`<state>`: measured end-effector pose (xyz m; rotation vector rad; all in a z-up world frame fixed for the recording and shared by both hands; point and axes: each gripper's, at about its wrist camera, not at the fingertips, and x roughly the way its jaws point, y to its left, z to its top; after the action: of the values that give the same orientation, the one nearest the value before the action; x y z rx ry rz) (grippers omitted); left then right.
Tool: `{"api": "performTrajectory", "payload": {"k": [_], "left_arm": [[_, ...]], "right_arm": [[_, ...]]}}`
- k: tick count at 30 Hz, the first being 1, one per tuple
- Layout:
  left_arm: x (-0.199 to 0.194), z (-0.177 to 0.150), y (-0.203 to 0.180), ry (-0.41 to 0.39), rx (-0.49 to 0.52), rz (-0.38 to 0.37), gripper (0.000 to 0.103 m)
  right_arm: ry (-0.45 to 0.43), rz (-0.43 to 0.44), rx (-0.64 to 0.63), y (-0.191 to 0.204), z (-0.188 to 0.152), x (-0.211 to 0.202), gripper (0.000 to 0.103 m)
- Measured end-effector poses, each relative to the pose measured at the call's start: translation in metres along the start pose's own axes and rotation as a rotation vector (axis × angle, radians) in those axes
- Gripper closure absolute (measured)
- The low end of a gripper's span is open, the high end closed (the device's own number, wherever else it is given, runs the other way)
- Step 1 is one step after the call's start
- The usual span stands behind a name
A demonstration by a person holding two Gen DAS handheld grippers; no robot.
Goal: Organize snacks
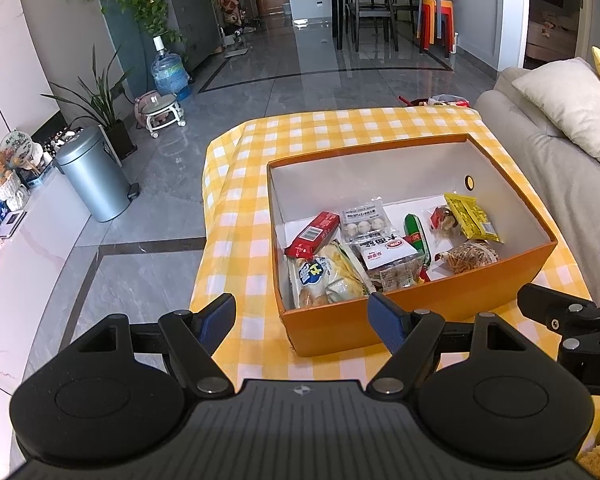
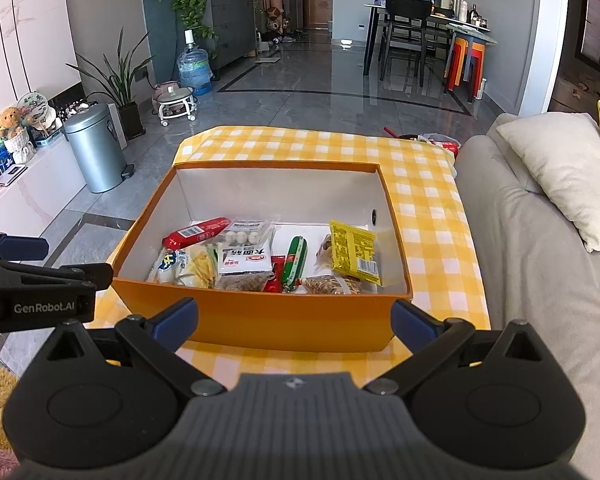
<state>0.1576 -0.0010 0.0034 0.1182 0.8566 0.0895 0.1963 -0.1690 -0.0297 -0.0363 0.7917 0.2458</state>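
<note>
An orange box (image 1: 416, 312) (image 2: 284, 326) with a white inside stands on the yellow checked tablecloth (image 1: 244, 216) (image 2: 428, 200). It holds several snack packs: a red bar pack (image 1: 314, 234) (image 2: 196, 233), a yellow packet (image 1: 472, 216) (image 2: 354, 252), a green sausage (image 1: 418, 236) (image 2: 294, 260), and a white packet (image 1: 384, 250) (image 2: 244, 260). My left gripper (image 1: 302, 322) is open and empty before the box's near left corner. My right gripper (image 2: 294, 320) is open and empty before the box's near wall. Each gripper shows at the edge of the other's view.
A grey sofa (image 2: 540, 280) with a pillow (image 2: 560, 168) lies right of the table. A metal bin (image 2: 96, 148) and a low white shelf (image 1: 32, 232) stand at left. Snack items (image 2: 440, 142) lie beyond the table's far right corner. Dining table and chairs (image 2: 420, 28) stand far back.
</note>
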Motion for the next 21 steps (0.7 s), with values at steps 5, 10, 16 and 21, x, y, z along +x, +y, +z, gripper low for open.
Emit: {"api": "performTrajectory", "payload": {"k": [5, 10, 16, 21], "left_arm": [[0.0001, -0.0003, 0.0001, 0.004, -0.003, 0.0, 0.015], [0.0006, -0.0005, 0.001, 0.007, -0.006, 0.001, 0.015], [0.0009, -0.0006, 0.0015, 0.007, -0.007, 0.005, 0.015], [0.0008, -0.0008, 0.0017, 0.008, -0.007, 0.006, 0.015]], "right_arm": [[0.0, 0.0, -0.001, -0.0003, -0.0003, 0.0001, 0.004], [0.005, 0.0, 0.001, 0.0006, -0.0021, 0.001, 0.004], [0.006, -0.001, 0.002, 0.0012, -0.002, 0.0008, 0.004], [0.008, -0.001, 0.003, 0.0015, -0.0023, 0.001, 0.004]]}}
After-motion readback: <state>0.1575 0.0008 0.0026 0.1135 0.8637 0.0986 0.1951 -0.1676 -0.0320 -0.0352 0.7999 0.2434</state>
